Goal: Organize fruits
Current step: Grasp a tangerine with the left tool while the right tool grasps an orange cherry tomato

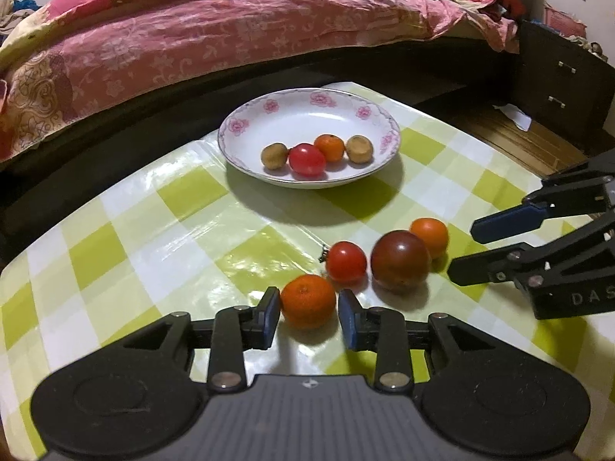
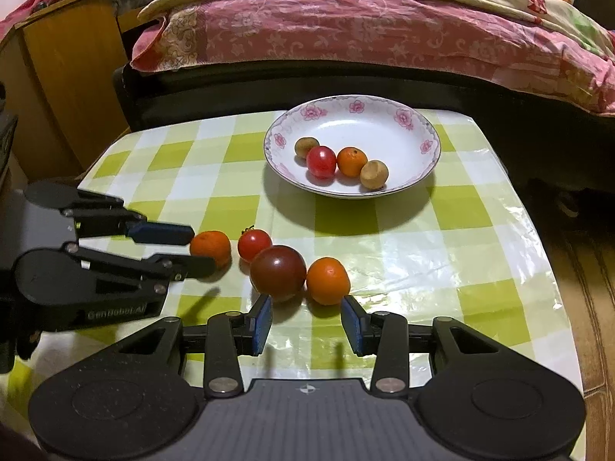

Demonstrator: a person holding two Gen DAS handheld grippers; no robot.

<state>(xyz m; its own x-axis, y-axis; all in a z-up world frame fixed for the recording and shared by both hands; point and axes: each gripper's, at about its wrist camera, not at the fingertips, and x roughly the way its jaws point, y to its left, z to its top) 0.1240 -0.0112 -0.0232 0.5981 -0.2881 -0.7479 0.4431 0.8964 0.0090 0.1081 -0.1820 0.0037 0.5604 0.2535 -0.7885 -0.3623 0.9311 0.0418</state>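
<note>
A white flowered plate (image 1: 307,109) (image 2: 388,123) holds a red tomato (image 1: 306,159), an orange tangerine (image 1: 329,147) and two brown fruits. On the checked tablecloth lie a tangerine (image 1: 308,300) (image 2: 210,246), a small red tomato (image 1: 346,262) (image 2: 253,244), a dark tomato (image 1: 399,260) (image 2: 278,272) and another tangerine (image 1: 429,236) (image 2: 327,280). My left gripper (image 1: 309,313) (image 2: 196,247) is open with its pads on either side of the near tangerine. My right gripper (image 2: 307,320) (image 1: 463,249) is open just in front of the dark tomato and the other tangerine.
A bed with a pink floral quilt (image 1: 230,38) runs along the far side of the table. A dark drawer unit (image 1: 557,77) stands at the right, a wooden cabinet (image 2: 57,77) at the left. The table edge (image 2: 538,230) drops to a wooden floor.
</note>
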